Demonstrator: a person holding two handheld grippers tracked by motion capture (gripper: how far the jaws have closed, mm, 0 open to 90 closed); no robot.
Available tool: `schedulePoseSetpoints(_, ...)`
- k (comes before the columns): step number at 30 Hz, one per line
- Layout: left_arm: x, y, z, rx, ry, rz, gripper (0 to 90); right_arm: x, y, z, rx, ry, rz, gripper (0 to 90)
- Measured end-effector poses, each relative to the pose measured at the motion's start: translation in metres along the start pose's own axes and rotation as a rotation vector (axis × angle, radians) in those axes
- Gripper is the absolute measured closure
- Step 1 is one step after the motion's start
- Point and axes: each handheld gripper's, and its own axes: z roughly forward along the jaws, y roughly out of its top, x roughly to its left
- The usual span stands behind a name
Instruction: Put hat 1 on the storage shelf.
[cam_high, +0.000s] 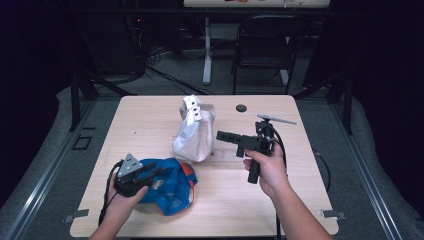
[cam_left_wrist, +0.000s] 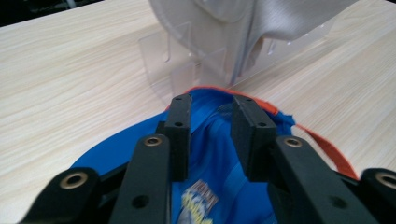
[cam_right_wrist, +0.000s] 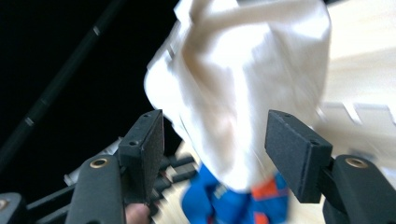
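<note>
A blue cap (cam_high: 172, 187) with orange trim lies at the front left of the wooden table (cam_high: 150, 110). My left gripper (cam_high: 156, 174) lies over it, pointing right. In the left gripper view its jaws (cam_left_wrist: 212, 109) stand a little apart just above the blue cap (cam_left_wrist: 210, 158), and the pads do not press on it. A white cap (cam_high: 196, 132) hangs on a clear plastic stand (cam_left_wrist: 177, 65) at the table's middle. My right gripper (cam_high: 220, 135) is held level to its right, pointing left. It (cam_right_wrist: 215, 140) is open with nothing between its pads, facing the white cap (cam_right_wrist: 243, 70).
A small black round disc (cam_high: 241, 108) lies near the table's far edge. Behind the table stand a black chair (cam_high: 265, 40) and a white desk leg (cam_high: 207, 50). Bare wood stretches along the table's left and front right.
</note>
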Motion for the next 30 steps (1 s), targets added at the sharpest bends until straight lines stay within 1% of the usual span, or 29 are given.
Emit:
schedulePoseSetpoints(1, 0.003, -0.002, -0.002, 0.005, -0.001, -0.006, 66.3, -0.002, -0.004, 0.000, 0.008, -0.007, -0.016, 36.8)
schedulePoseSetpoints(2, 0.006, -0.004, -0.003, 0.004, 0.001, -0.018, 64.8, -0.003, -0.009, 0.000, 0.008, -0.027, -0.029, 35.3)
schedulePoseSetpoints(3, 0.009, -0.006, -0.004, 0.005, 0.007, -0.027, 63.3, -0.005, -0.014, -0.001, 0.009, -0.042, -0.052, 34.7)
schedulePoseSetpoints(5, 0.014, -0.010, -0.007, 0.020, 0.016, -0.038, 61.5, -0.008, -0.023, -0.002, 0.014, -0.067, -0.064, 34.9)
schedulePoseSetpoints(6, 0.017, -0.013, -0.008, 0.006, 0.025, -0.050, 60.1, -0.010, -0.027, -0.004, 0.010, -0.072, -0.063, 35.6)
schedulePoseSetpoints(7, 0.020, -0.016, -0.009, 0.009, 0.026, -0.055, 58.5, -0.012, -0.031, -0.006, 0.014, -0.070, -0.047, 35.6)
schedulePoseSetpoints(9, 0.027, -0.021, -0.011, 0.002, 0.048, -0.079, 53.5, -0.017, -0.038, -0.010, 0.029, -0.062, 0.008, 32.8)
schedulePoseSetpoints(10, 0.031, -0.024, -0.012, 0.005, 0.060, -0.096, 50.4, -0.019, -0.042, -0.012, 0.038, -0.052, 0.036, 33.1)
schedulePoseSetpoints(11, 0.035, -0.027, -0.013, -0.002, 0.070, -0.108, 47.9, -0.023, -0.047, -0.014, 0.043, -0.030, 0.057, 33.3)
schedulePoseSetpoints(12, 0.039, -0.029, -0.014, 0.000, 0.078, -0.127, 46.1, -0.025, -0.051, -0.016, 0.038, -0.008, 0.054, 33.2)
schedulePoseSetpoints(14, 0.048, -0.035, -0.014, 0.006, 0.085, -0.170, 45.0, -0.028, -0.057, -0.019, 0.034, -0.018, 0.039, 33.3)
schedulePoseSetpoints(15, 0.052, -0.037, -0.015, 0.015, 0.097, -0.181, 44.8, -0.029, -0.060, -0.021, 0.031, -0.025, 0.033, 33.3)
schedulePoseSetpoints(16, 0.055, -0.039, -0.016, 0.030, 0.107, -0.185, 44.8, -0.030, -0.063, -0.023, 0.024, -0.016, 0.028, 33.3)
schedulePoseSetpoints(18, 0.061, -0.044, -0.016, 0.040, 0.123, -0.200, 44.9, -0.031, -0.068, -0.027, 0.015, -0.004, 0.019, 33.3)
schedulePoseSetpoints(19, 0.064, -0.047, -0.016, 0.035, 0.128, -0.212, 44.9, -0.032, -0.071, -0.029, 0.013, 0.000, 0.015, 33.3)
schedulePoseSetpoints(21, 0.069, -0.051, -0.015, 0.054, 0.139, -0.224, 45.2, -0.035, -0.075, -0.033, 0.011, -0.014, 0.013, 33.1)
schedulePoseSetpoints(22, 0.070, -0.053, -0.013, 0.048, 0.146, -0.227, 45.2, -0.037, -0.077, -0.034, 0.019, -0.018, 0.001, 31.8)
schedulePoseSetpoints(23, 0.072, -0.054, -0.012, 0.068, 0.148, -0.229, 45.2, -0.039, -0.080, -0.035, 0.027, -0.034, -0.014, 31.8)
schedulePoseSetpoints(24, 0.073, -0.056, -0.011, 0.074, 0.151, -0.231, 45.2, -0.042, -0.082, -0.037, 0.032, -0.048, -0.028, 32.3)
schedulePoseSetpoints(25, 0.074, -0.058, -0.009, 0.071, 0.156, -0.237, 45.1, -0.045, -0.085, -0.038, 0.037, -0.058, -0.042, 33.5)
schedulePoseSetpoints(26, 0.075, -0.058, -0.009, 0.086, 0.149, -0.235, 45.0, -0.048, -0.088, -0.039, 0.037, -0.085, -0.062, 38.8)
schedulePoseSetpoints(27, 0.075, -0.059, -0.007, 0.090, 0.148, -0.238, 44.8, -0.051, -0.091, -0.040, 0.043, -0.112, -0.080, 44.9)
schedulePoseSetpoints(28, 0.076, -0.060, -0.005, 0.089, 0.147, -0.241, 44.5, -0.054, -0.094, -0.042, 0.043, -0.131, -0.094, 47.6)
schedulePoseSetpoints(29, 0.076, -0.061, -0.003, 0.100, 0.144, -0.244, 43.9, -0.057, -0.097, -0.044, 0.043, -0.134, -0.105, 50.7)
schedulePoseSetpoints(30, 0.077, -0.063, -0.001, 0.100, 0.137, -0.248, 43.4, -0.059, -0.100, -0.046, 0.049, -0.148, -0.121, 53.8)
